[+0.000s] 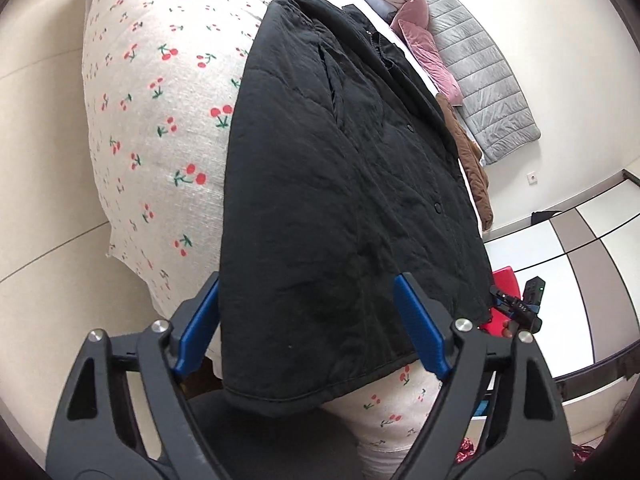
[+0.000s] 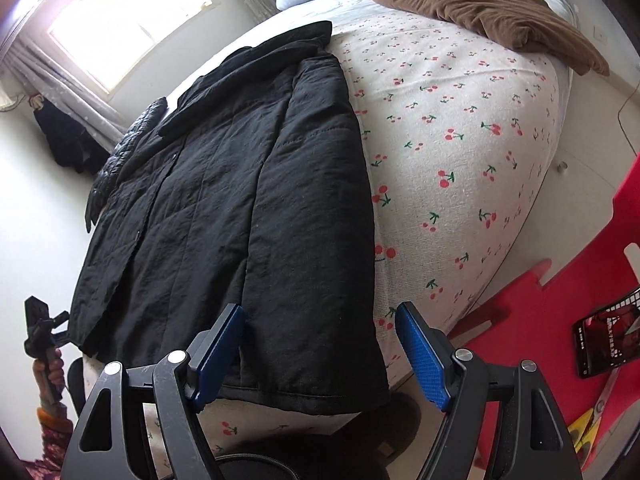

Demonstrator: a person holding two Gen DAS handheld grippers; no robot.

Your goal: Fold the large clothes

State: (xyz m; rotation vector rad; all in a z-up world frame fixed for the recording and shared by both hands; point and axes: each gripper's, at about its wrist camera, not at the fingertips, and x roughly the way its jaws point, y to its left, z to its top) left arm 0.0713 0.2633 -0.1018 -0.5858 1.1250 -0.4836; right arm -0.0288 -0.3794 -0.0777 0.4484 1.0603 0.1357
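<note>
A black quilted jacket (image 1: 340, 184) lies flat on a bed covered by a cherry-print sheet (image 1: 152, 128), its hem overhanging the near edge directly ahead of both hand-held grippers. In the left wrist view, bare sheet stretches to the left of the left gripper (image 1: 308, 320), whose two blue-padded fingers stand apart on either side of the hem, gripping nothing; beyond the jacket's right edge lie one brown garment (image 1: 474, 168), one pink velvet cushion (image 1: 424, 40) and one grey quilted mat (image 1: 480, 60).

In the right wrist view, the left gripper shows at the far left in a hand (image 2: 52, 368), with a window (image 2: 128, 20) and curtain (image 2: 60, 76) far ahead of it. The right gripper (image 2: 320, 348) is likewise spread wide, straddling the jacket's right hem corner without touching cloth. To its right runs a broad open strip of sheet, then the bed's edge, a red foam mat (image 2: 540, 320) and one phone (image 2: 604, 336) whose lit screen is too small to read. No brand or label is legible.
</note>
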